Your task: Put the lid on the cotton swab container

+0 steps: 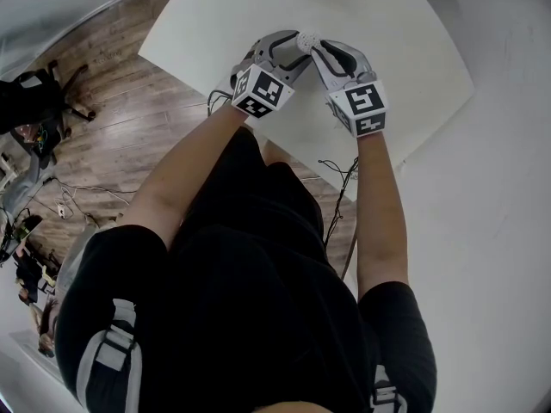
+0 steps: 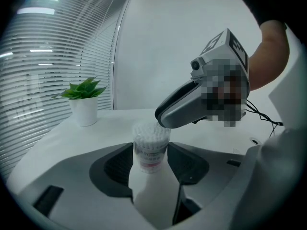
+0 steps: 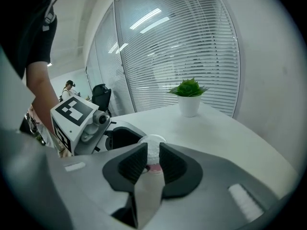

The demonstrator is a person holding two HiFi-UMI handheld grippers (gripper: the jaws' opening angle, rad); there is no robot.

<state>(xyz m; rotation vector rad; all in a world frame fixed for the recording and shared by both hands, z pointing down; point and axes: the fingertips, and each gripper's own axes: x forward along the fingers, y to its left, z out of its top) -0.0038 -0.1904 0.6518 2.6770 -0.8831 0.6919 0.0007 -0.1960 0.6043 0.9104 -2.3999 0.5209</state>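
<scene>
The clear cotton swab container (image 2: 151, 150), full of white swabs and bearing a pink label, stands upright between the pads of my left gripper (image 2: 150, 153), which is shut on its sides. A clear lid (image 3: 152, 141) sits on top of it. My right gripper (image 3: 152, 151) comes in from the other side, its jaws narrowed to a slim gap with the tips at the lid's rim; the container shows through the gap beyond the pads. In the head view both grippers (image 1: 293, 48) (image 1: 315, 50) meet tip to tip at the container (image 1: 303, 40) above the white table (image 1: 387, 24).
A small green plant in a white pot (image 2: 86, 110) (image 3: 189, 104) stands on the table by the blinds. Cables (image 1: 340, 179) hang off the table's near edge. An office chair (image 3: 101, 96) and a person stand far behind.
</scene>
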